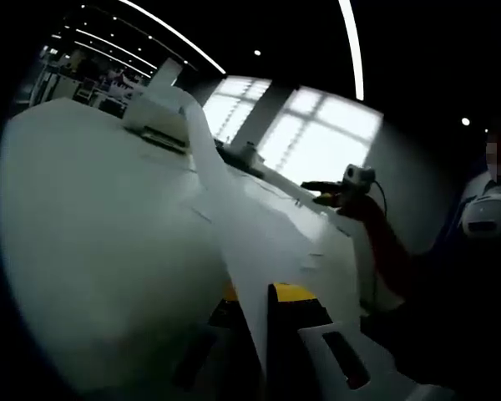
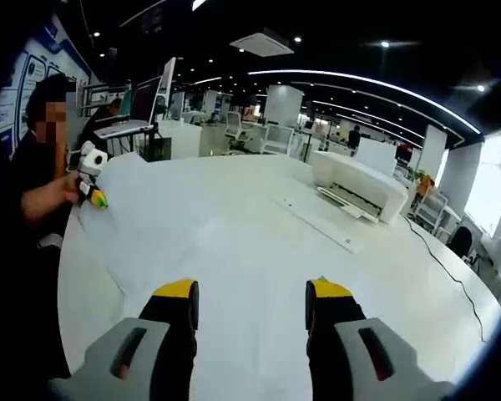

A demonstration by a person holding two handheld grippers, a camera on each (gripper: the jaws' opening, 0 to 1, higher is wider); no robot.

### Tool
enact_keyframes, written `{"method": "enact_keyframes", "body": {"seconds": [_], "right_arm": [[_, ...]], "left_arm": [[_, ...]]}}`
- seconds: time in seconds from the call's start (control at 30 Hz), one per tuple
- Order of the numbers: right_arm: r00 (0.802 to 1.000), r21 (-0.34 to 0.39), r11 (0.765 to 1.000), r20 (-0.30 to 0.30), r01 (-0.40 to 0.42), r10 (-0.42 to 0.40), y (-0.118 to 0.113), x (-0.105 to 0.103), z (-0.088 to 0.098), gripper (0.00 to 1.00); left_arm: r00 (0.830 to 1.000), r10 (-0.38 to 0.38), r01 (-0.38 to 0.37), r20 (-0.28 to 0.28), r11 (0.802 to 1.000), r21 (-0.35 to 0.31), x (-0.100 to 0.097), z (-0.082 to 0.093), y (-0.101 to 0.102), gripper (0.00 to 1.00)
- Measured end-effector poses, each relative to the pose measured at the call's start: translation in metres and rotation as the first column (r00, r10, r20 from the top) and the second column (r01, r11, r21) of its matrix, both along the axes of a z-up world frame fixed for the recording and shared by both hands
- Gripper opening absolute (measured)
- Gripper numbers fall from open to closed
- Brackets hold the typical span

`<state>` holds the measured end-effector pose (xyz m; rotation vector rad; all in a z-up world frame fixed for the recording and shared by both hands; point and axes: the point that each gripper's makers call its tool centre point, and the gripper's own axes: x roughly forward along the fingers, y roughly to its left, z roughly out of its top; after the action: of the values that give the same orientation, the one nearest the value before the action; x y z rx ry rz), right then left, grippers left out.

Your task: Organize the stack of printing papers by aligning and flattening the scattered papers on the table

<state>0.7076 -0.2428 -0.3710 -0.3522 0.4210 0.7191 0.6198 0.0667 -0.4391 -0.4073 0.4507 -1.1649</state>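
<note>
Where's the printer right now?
In the right gripper view, the printer sits on the table, upper right, beyond the paper; the left gripper view shows it upper left.

a white printer [image 2: 359, 185] sits on the far side of the table [image 2: 451, 309], a cable [image 2: 438, 263] trailing beside it.

We see a large open office with a dark ceiling [image 2: 234, 17] crossed by curved light strips [image 2: 359, 81], bright windows [image 1: 321, 138] along one wall, white columns [image 2: 282, 104], and desks with chairs [image 2: 275, 138] behind.
</note>
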Motion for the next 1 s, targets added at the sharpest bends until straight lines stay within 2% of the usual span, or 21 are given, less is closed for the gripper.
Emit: {"method": "enact_keyframes", "body": {"seconds": [0.5,0.73,1.0], "right_arm": [[0.999,-0.038,0.999,-0.021,-0.037,0.037,0.013,0.021,-0.003,0.47],[0.998,-0.062,0.997,-0.03,-0.053,0.051,0.018,0.033,-0.01,0.47],[0.997,-0.08,0.995,-0.049,-0.063,0.059,0.019,0.043,-0.023,0.47]], "left_arm": [[1.0,-0.007,0.007,0.001,1.0,-0.006,-0.002,0.001,-0.001,0.05],[1.0,-0.006,0.006,-0.001,1.0,-0.009,0.003,-0.001,0.006,0.05],[1.0,-0.006,0.006,-0.001,1.0,-0.006,0.0,0.0,0.002,0.05]]}}
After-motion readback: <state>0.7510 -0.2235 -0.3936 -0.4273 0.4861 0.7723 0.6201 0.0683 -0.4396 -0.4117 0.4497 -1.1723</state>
